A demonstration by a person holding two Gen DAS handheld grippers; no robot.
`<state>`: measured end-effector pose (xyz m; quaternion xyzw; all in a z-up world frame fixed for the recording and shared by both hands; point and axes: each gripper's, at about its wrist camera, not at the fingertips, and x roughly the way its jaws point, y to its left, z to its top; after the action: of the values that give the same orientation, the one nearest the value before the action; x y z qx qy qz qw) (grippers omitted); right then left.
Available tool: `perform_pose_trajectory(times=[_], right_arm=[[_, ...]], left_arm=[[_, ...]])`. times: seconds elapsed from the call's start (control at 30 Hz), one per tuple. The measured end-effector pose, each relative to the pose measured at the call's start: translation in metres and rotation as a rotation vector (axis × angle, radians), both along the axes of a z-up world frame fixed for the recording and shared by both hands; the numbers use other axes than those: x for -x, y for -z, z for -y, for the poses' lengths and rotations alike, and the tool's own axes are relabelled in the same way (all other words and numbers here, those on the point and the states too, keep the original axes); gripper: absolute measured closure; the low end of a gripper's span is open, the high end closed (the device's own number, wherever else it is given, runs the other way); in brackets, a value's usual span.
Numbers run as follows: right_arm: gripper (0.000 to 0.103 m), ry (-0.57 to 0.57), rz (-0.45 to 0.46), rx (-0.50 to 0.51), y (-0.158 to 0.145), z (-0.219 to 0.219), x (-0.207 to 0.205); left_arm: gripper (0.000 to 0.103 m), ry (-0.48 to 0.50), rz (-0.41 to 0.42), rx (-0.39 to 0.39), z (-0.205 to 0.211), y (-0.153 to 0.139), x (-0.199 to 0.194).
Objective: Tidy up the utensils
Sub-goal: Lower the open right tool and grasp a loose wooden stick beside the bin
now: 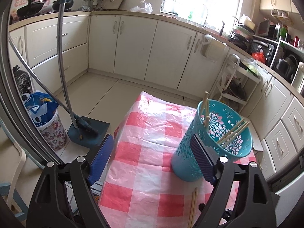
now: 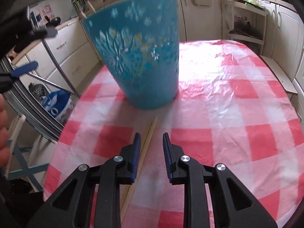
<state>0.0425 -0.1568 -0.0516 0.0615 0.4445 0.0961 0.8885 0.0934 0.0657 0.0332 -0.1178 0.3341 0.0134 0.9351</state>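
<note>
A teal cut-out utensil holder [image 1: 214, 144] stands on the red-and-white checked table [image 1: 144, 152]. Several wooden chopsticks [image 1: 232, 131] lean inside it. My left gripper [image 1: 152, 155] is open wide above the table, and its right finger [image 1: 202, 159] is beside the holder's near wall. In the right wrist view the holder [image 2: 138, 57] is blurred and tilted. A pair of chopsticks [image 2: 147, 138] lies flat on the cloth in front of it. My right gripper [image 2: 152, 142] is open and low over the cloth, with the chopsticks just inside its left finger [image 2: 137, 142]. The same pair also shows in the left wrist view [image 1: 192, 207].
The table's left edge drops to the floor, where a broom and dustpan [image 1: 85, 131] and a floral bin with a blue bag [image 1: 45, 117] stand. Cream kitchen cabinets [image 1: 133, 43] run around the room. A white rack [image 1: 235, 83] stands beyond the table.
</note>
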Motion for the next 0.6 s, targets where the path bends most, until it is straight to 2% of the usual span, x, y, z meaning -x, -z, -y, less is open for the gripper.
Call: perform_pose_trajectory(times=[0.1, 0.3, 0.43, 0.6], right_arm=[[0.079, -0.007, -0.021, 0.03, 0.01, -0.006, -0.002], [0.081, -0.038, -0.005, 0.123, 0.016, -0.019, 0.002], [0.092, -0.086, -0.017, 0.169, 0.017, -0.021, 0.002], [0.097, -0.072, -0.048, 0.173, 0.015, 0.01, 0.006]], left_arm=[[0.024, 0.012, -0.008, -0.005, 0.002, 0.001, -0.001], [0.023, 0.02, -0.019, -0.012, 0.003, 0.004, -0.002], [0.023, 0.045, -0.034, -0.041, 0.009, 0.009, 0.0], [0.023, 0.154, -0.14, -0.137, 0.04, 0.046, 0.005]])
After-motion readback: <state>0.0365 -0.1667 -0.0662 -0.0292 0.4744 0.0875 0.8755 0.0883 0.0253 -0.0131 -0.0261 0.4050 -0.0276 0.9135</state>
